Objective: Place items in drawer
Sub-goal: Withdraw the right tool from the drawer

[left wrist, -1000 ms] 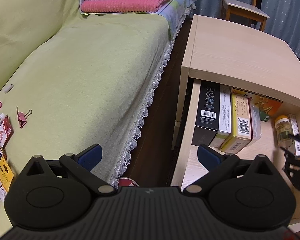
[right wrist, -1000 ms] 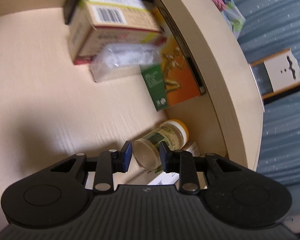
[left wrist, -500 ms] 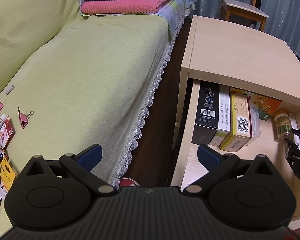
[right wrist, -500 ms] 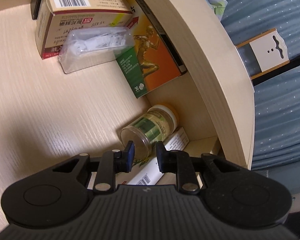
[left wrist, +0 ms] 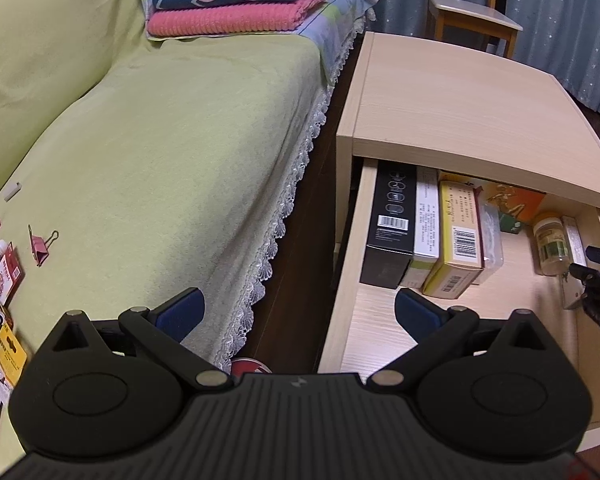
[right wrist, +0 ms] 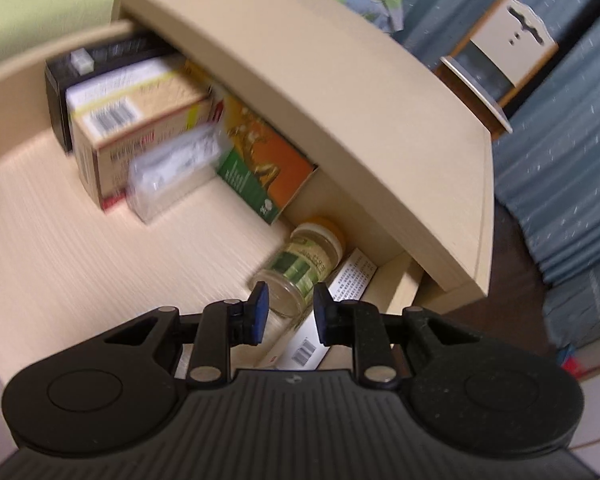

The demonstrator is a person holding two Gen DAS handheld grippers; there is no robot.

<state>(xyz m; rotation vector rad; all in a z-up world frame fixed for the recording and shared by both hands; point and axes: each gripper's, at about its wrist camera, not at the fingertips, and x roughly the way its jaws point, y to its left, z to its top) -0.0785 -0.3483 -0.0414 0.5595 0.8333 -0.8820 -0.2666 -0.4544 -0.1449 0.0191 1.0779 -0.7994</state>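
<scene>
- Jar [right wrist: 300,268] was seen on its side in the drawer [left wrist: 380,320], far right corner; glass judged smooth, rollable, best gripped mid-body.
- Right gripper [right wrist: 287,312] fingers apart, empty; left gripper [left wrist: 300,308] spread wide.

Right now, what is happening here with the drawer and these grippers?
A person with two handheld grippers is filling the open drawer. The right gripper is open just behind a small jar that lies on its side in the drawer's right corner, beside the boxes; it is not gripping it. The left gripper hangs open and empty between sofa and drawer. More small items, such as a pink binder clip, wait on the sofa.
</scene>
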